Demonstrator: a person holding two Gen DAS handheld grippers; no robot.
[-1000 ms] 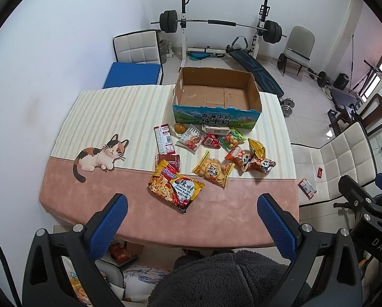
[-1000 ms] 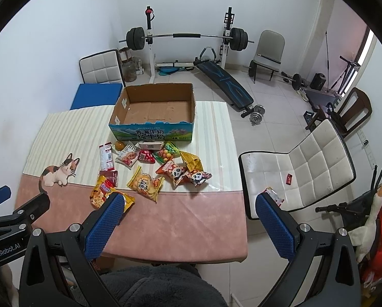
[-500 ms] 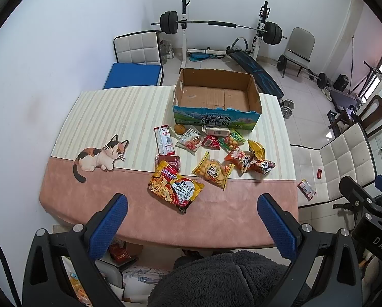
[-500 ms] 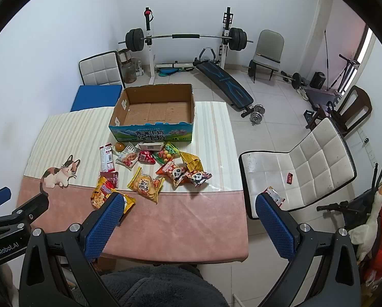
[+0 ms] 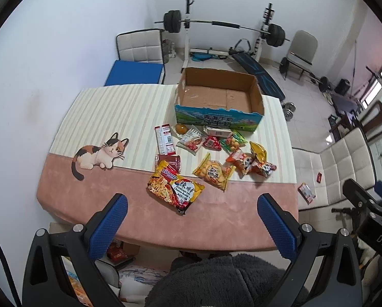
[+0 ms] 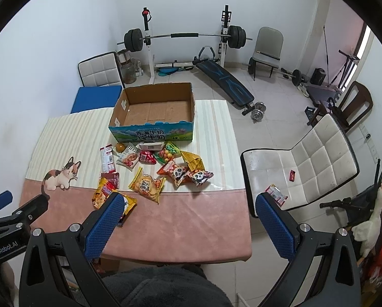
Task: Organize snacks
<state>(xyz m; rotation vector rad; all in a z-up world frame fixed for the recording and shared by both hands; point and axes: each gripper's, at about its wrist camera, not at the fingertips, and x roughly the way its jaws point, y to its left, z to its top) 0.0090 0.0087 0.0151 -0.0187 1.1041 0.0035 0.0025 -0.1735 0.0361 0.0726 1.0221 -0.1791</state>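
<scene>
- Your left hand-held gripper [image 5: 191, 215] is held above the near edge of the surface [image 5: 114, 204], jaws spread wide, nothing between them.
- Your right hand-held gripper [image 6: 188, 212] is likewise wide apart and empty, over the near right part of the surface.
- The snacks lie loose in a cluster mid-surface, ahead of both grippers; the empty cardboard box [image 5: 219, 94] stands just beyond them at the far edge.
- The noodle packet [image 5: 175, 190] is the nearest item. It lies flat, straight ahead of your left gripper and slightly left of its centre line, long axis running from far left to near right.
- In my judgement the left gripper is the better placed for it; from the right gripper it lies well off to the left.
- The left view shows the noodle packet whole and clear of its neighbours, bar a dark red packet [image 5: 168, 160] tucked under its far corner.
- The right view hides part of that packet behind its own left finger [image 6: 102, 227], but shows the yellow cracker bag [image 6: 147, 185] and panda packets [image 6: 184, 172] more squarely.
</scene>
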